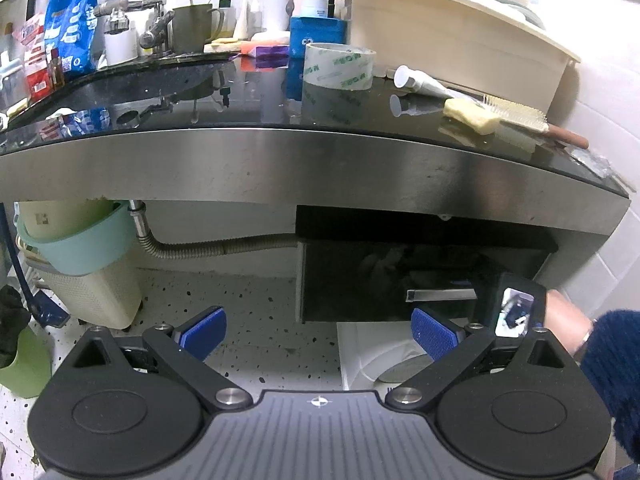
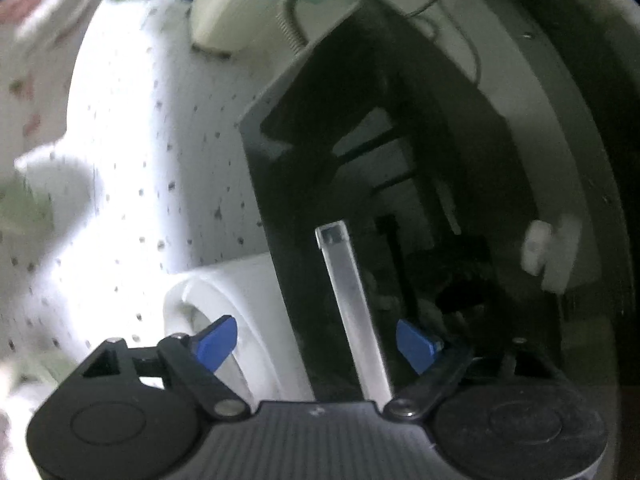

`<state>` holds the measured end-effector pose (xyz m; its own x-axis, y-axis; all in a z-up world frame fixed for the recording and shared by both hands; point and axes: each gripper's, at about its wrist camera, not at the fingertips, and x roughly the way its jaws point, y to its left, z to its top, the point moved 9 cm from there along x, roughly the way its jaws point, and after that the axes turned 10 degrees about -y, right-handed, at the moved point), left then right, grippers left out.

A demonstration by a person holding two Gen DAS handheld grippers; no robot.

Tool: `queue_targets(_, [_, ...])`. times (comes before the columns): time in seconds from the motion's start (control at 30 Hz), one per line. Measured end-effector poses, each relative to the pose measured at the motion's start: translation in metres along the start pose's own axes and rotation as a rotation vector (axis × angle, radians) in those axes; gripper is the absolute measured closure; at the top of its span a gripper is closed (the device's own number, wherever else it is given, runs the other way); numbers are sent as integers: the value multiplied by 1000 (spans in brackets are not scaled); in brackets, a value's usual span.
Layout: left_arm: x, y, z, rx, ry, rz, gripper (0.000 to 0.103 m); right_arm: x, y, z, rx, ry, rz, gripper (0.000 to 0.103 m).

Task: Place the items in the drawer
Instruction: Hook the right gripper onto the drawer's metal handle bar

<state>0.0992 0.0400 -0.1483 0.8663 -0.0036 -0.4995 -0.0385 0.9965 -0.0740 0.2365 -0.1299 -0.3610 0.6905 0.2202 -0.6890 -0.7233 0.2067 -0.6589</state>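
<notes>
A roll of clear packing tape (image 1: 339, 66) stands on the glossy black countertop (image 1: 240, 92), left of a white squeeze tube (image 1: 420, 82) and bristled hairbrush (image 1: 520, 118). Below the counter sits the dark-fronted drawer (image 1: 380, 280), a metal bar handle (image 1: 440, 295) on its face.

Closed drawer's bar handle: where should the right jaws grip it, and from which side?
Grip the bar handle mid-length, coming straight at the drawer front, with the jaws across its narrow width. It is a slim, straight bar, and the open right gripper is lined up astride it.
</notes>
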Motion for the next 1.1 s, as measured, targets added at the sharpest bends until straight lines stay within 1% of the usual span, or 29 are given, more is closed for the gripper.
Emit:
queue_targets(0.27, [2, 8, -1, -17, 12, 5, 3, 25, 0, -11, -19, 50, 46, 17])
queue_targets(0.33, [2, 9, -2, -13, 15, 7, 3, 33, -1, -9, -16, 51, 65, 13])
queue_targets(0.37, [2, 9, -2, -14, 14, 9, 3, 36, 0, -9, -22, 52, 67, 12])
queue_targets(0.43, [2, 10, -1, -17, 13, 10, 3, 37, 1, -9, -41, 50, 58, 12])
queue_targets(0.57, [3, 8, -1, -20, 18, 0, 3, 38, 1, -9, -24, 35, 46, 11])
queue_targets(0.73, [1, 3, 1, -11, 13, -6, 3, 42, 4, -9, -14, 32, 37, 5])
queue_targets(0.93, [-1, 4, 3, -9, 9, -1, 3, 48, 2, -7, 9, 25, 24, 5])
queue_targets(1.1, [-1, 4, 3, -11, 11, -6, 3, 47, 2, -8, 1, 30, 28, 5])
